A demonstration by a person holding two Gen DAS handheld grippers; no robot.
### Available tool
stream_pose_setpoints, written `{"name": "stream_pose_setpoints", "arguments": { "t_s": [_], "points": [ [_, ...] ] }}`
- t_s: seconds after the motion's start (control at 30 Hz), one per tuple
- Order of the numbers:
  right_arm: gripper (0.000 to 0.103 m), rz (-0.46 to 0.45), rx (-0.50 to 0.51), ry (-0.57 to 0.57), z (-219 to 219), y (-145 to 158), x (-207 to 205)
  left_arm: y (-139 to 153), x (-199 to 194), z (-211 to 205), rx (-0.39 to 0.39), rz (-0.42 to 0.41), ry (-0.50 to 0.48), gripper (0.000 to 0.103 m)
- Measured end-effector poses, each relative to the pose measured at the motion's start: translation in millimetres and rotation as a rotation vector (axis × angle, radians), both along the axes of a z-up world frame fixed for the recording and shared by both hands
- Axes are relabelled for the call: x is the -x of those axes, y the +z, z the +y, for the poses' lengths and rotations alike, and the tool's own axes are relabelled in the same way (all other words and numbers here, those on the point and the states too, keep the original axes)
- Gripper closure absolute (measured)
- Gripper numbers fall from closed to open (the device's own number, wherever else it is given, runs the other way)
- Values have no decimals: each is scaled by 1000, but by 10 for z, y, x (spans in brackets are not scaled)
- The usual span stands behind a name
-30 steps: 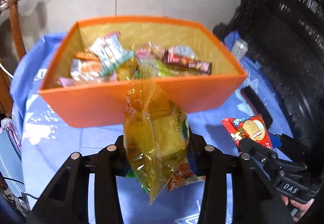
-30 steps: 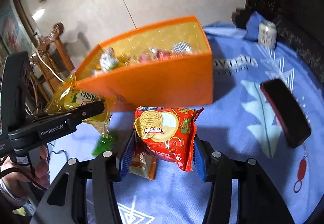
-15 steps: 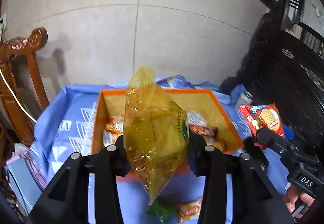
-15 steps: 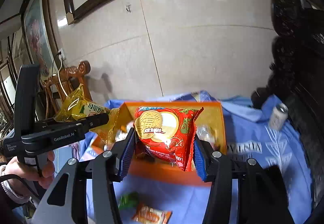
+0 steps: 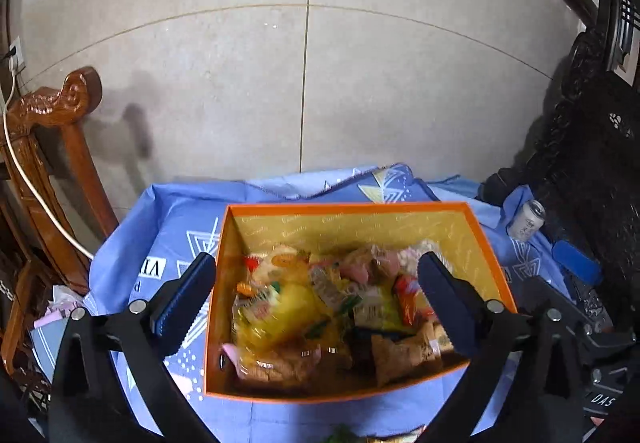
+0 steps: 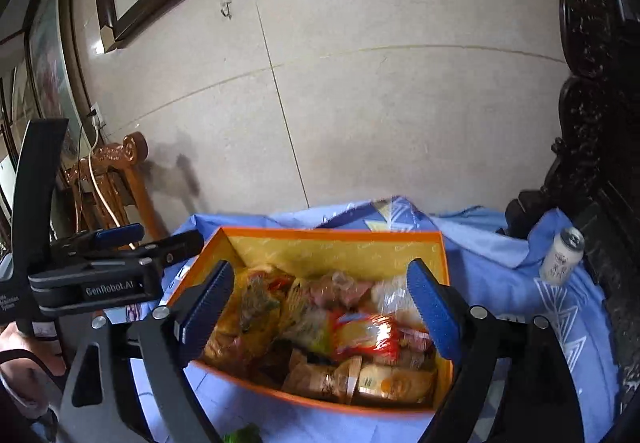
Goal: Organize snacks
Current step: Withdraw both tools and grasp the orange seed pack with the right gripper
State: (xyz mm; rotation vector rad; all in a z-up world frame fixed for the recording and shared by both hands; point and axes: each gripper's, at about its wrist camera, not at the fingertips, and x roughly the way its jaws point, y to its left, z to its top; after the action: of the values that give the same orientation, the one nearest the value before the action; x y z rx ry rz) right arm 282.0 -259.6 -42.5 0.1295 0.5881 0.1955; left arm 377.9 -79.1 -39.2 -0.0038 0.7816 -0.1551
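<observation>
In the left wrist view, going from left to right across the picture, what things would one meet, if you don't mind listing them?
wooden chair → blue tablecloth → orange box of snacks → drink can → dark carved furniture

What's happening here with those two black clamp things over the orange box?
A person is sorting snacks into the orange box on the blue cloth, a hand-held gripper in each hand. The left gripper and right gripper hang above the box, jaws opening with nothing between them. A yellow bag and red packet lie inside; a can stands aside.
</observation>
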Motion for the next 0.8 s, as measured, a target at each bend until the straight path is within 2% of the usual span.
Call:
{"name": "stream_pose_setpoints", "arguments": {
  "t_s": [0.17, 0.3, 0.43, 0.63, 0.8],
  "points": [
    [14, 7, -5, 33, 7, -55, 334, -82, 280, 188, 52, 28, 11, 4],
    [14, 25, 14, 73, 55, -126, 631, -193, 578, 308, 24, 19, 40, 4],
    [13, 57, 45, 134, 145, -301, 913, -339, 824, 416, 40, 53, 39, 4],
    [12, 196, 131, 357, 442, -893, 1188, -660, 1259, 589, 51, 124, 37, 4],
    [12, 256, 340, 584, 749, -1372, 1190, -789, 1551, 693, 48, 155, 27, 4]
  ]
}}
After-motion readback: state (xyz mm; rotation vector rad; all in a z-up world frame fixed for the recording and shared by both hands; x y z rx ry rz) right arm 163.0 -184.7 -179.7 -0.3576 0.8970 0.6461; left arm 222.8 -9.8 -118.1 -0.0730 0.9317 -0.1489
